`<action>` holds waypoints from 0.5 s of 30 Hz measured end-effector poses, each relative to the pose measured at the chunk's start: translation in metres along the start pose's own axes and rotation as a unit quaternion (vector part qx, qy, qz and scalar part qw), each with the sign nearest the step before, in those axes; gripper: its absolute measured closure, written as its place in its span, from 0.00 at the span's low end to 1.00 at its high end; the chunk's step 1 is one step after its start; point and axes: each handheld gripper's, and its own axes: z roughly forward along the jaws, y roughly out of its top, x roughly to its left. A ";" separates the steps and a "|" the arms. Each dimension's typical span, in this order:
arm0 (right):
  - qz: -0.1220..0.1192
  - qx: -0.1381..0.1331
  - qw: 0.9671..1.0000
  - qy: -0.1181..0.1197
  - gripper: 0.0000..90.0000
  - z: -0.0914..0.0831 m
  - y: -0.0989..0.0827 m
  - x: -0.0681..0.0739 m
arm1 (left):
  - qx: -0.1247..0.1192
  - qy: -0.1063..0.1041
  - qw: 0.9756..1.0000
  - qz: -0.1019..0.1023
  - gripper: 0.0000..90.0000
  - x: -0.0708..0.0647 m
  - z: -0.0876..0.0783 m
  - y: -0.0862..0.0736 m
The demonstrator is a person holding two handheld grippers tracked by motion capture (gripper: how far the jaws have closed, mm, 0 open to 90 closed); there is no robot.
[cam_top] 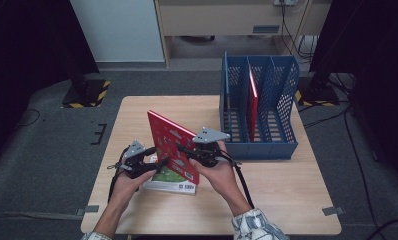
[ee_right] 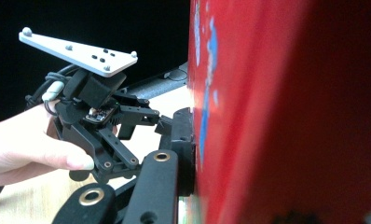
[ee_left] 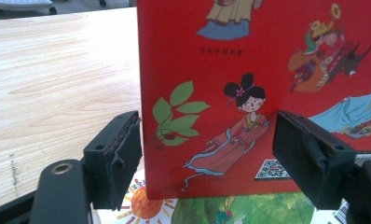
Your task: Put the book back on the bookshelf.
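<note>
A red picture book (cam_top: pixel 172 147) stands tilted on its lower edge on top of a second book (cam_top: pixel 169 184) that lies flat near the table's front. My right gripper (cam_top: pixel 183 149) is shut on the red book's right edge; in the right gripper view one black jaw presses flat against the red cover (ee_right: pixel 277 116). My left gripper (cam_top: pixel 162 162) is open at the book's lower left. In the left gripper view its jaws stand apart (ee_left: pixel 207 154) in front of the cover (ee_left: pixel 267 70), with the flat book (ee_left: pixel 244 210) below. The left gripper (ee_right: pixel 158 122) also shows in the right gripper view.
A blue file rack (cam_top: pixel 259 145) with several slots stands at the table's back right, just right of my right gripper. One slot holds a thin red book (cam_top: pixel 253 105) upright. Bare wooden table (cam_top: pixel 287 200) lies to the front right and back left.
</note>
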 end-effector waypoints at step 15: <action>-0.010 -0.024 1.000 0.002 0.71 -0.003 0.006 0.011 | 0.006 0.001 1.000 0.001 0.27 -0.002 -0.001 -0.002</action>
